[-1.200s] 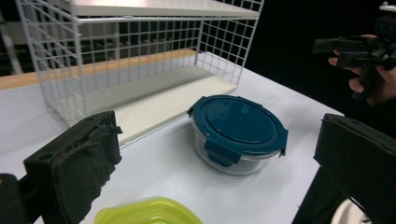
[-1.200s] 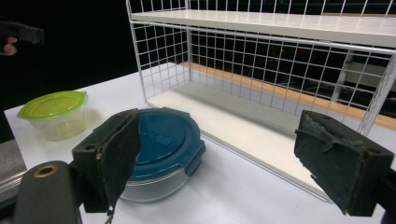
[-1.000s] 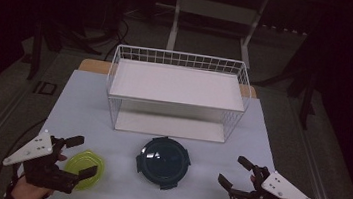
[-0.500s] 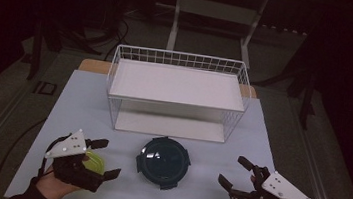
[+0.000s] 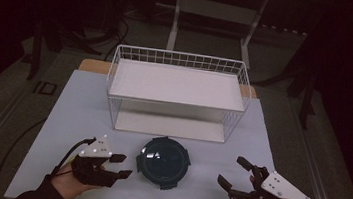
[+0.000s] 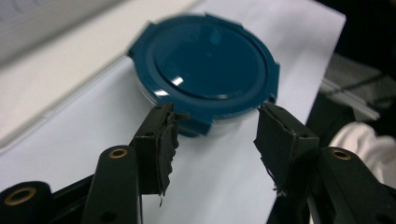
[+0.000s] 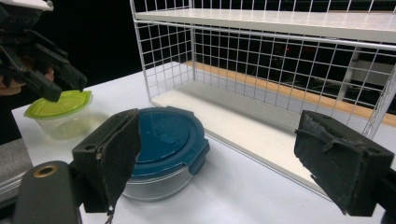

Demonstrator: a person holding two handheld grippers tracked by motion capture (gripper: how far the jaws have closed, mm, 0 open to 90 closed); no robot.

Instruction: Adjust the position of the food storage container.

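Note:
A round container with a dark blue clip lid stands on the white mat in front of the wire rack. It is also straight ahead of my left gripper. That gripper's jaws have just been closing and stand half apart with nothing between them. From above, my left gripper is just left of the blue lid. In the right gripper view a small green-lidded tub sits under the left gripper. My right gripper rests to the right of the blue container, wide open and empty.
A white wire rack with a top shelf and a floor panel stands at the back of the mat. Its mesh side rises close behind the blue container. Dark floor and stands surround the table.
My left gripper has moved right, over the green tub and toward the blue container, and its jaws have narrowed. The right gripper has stayed put.

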